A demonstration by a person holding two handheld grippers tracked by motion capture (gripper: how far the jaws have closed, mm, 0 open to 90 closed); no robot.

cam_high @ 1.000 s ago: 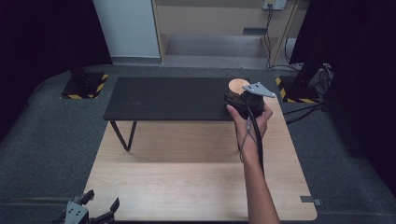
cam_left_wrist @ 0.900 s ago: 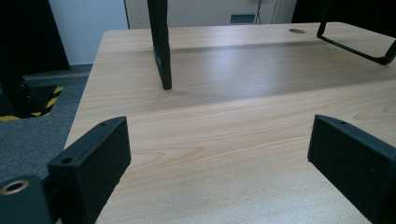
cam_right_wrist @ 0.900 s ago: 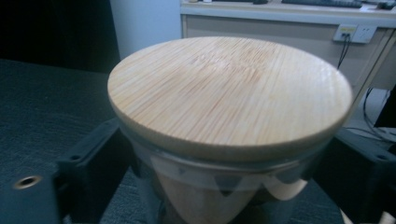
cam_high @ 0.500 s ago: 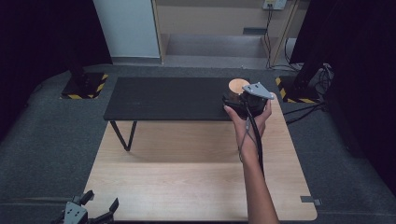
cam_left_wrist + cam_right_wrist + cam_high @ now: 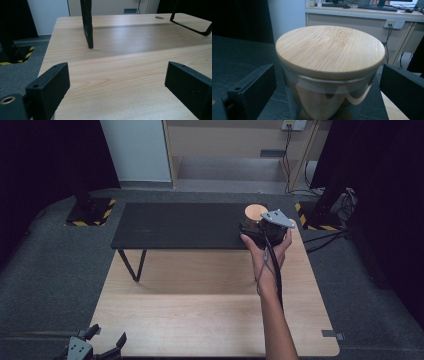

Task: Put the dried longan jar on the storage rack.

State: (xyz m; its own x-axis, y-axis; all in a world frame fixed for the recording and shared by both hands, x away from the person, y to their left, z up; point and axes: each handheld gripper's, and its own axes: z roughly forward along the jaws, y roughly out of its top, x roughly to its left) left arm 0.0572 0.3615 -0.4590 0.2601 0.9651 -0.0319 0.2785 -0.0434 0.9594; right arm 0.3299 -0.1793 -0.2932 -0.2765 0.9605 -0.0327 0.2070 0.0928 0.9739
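A glass jar (image 5: 329, 82) with a round bamboo lid (image 5: 255, 212) is seen standing at the 3 o'clock end of the dark raised counter (image 5: 180, 225), near its front edge. The right hand-held gripper (image 5: 257, 231) is held by a hand (image 5: 265, 255) just behind the jar; in the right gripper view its jaws are spread wide on either side of the glass, apart from it, with nothing gripped. The jar's base is cut off there, and its contents are blurred to a brownish mass. The left hand-held gripper (image 5: 97, 347) is partly cut off at 7 o'clock of the high view; its jaws stand wide apart over the light wooden counter (image 5: 125, 75), empty.
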